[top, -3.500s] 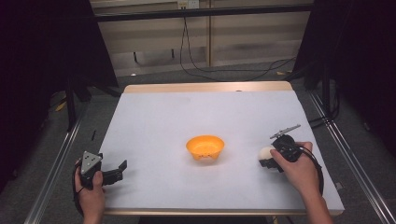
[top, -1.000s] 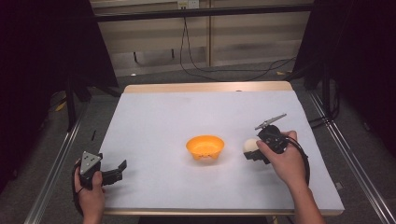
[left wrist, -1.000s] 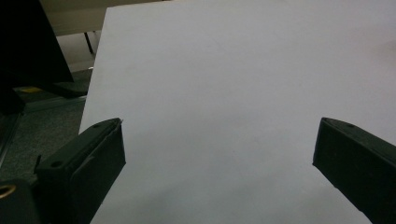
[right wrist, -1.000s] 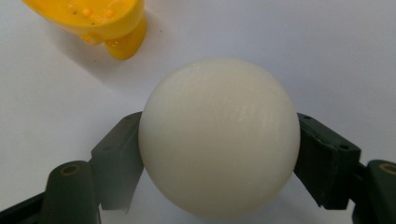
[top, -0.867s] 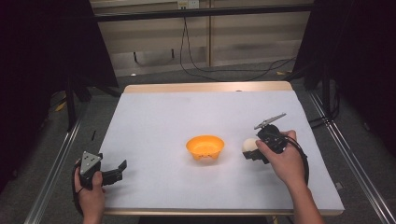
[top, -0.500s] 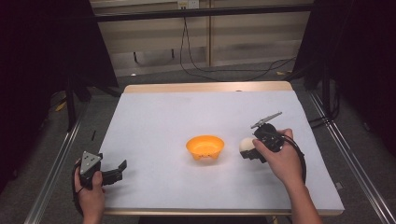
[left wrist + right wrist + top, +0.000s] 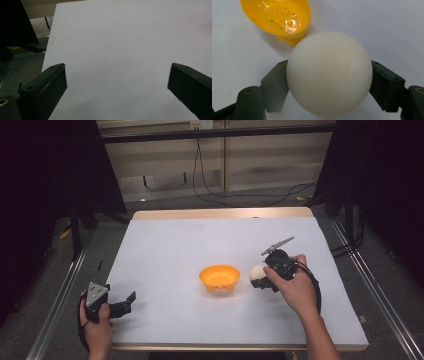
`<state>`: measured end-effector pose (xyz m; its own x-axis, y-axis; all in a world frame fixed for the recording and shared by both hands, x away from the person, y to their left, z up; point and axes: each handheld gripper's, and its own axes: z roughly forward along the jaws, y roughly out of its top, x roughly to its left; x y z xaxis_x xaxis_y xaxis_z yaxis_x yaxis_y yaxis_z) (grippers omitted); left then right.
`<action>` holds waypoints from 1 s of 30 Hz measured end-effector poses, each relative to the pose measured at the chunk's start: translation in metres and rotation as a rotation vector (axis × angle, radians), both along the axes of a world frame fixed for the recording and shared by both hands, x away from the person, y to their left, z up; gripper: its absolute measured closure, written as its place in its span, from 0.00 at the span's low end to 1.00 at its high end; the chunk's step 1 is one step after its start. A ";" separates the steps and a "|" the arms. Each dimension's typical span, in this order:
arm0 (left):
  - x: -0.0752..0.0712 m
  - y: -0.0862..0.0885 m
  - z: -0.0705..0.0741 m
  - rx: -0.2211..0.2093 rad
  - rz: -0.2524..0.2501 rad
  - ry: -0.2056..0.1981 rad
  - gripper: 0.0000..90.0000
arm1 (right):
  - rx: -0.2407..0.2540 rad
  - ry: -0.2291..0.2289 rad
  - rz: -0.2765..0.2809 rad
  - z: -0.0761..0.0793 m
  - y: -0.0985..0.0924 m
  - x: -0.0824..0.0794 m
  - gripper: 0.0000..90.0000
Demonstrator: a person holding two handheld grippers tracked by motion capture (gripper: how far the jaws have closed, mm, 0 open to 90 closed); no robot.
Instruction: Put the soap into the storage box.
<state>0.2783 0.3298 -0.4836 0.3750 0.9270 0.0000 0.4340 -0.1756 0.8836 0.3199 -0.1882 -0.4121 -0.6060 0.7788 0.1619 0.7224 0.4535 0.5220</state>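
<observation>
Lower left of the high view: left claw (image 7: 127, 301) at the near left corner of the white table (image 7: 165, 250), held in a hand (image 7: 96, 332), jaws spread wide with nothing between them. Same in the left gripper view: left claw (image 7: 117, 82), two black jaws far apart at the bottom corners, bare white table (image 7: 125, 37) between and beyond.

Centre of the high view: orange bowl (image 7: 219, 277), upright on the table, open side up.

Just right of the bowl: white ball (image 7: 257, 275), clamped in the right claw (image 7: 260, 281), close beside the bowl's rim but apart from it. Right hand (image 7: 298, 290) behind, forearm running to the lower right edge.

In the right gripper view: white ball (image 7: 329, 75) at centre frame, pinched on both sides by the right claw (image 7: 329, 86); orange bowl (image 7: 279, 15) at upper left, glossy, small bumps inside.
</observation>
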 end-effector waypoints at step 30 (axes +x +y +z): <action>0.000 0.000 0.000 0.005 -0.001 0.003 0.03 | -0.006 -0.013 0.085 0.012 0.050 0.014 0.26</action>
<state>0.2787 0.3295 -0.4836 0.3759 0.9267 0.0041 0.4361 -0.1808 0.8815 0.3343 -0.1386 -0.3998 -0.6718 0.7256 0.1489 0.6744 0.5161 0.5280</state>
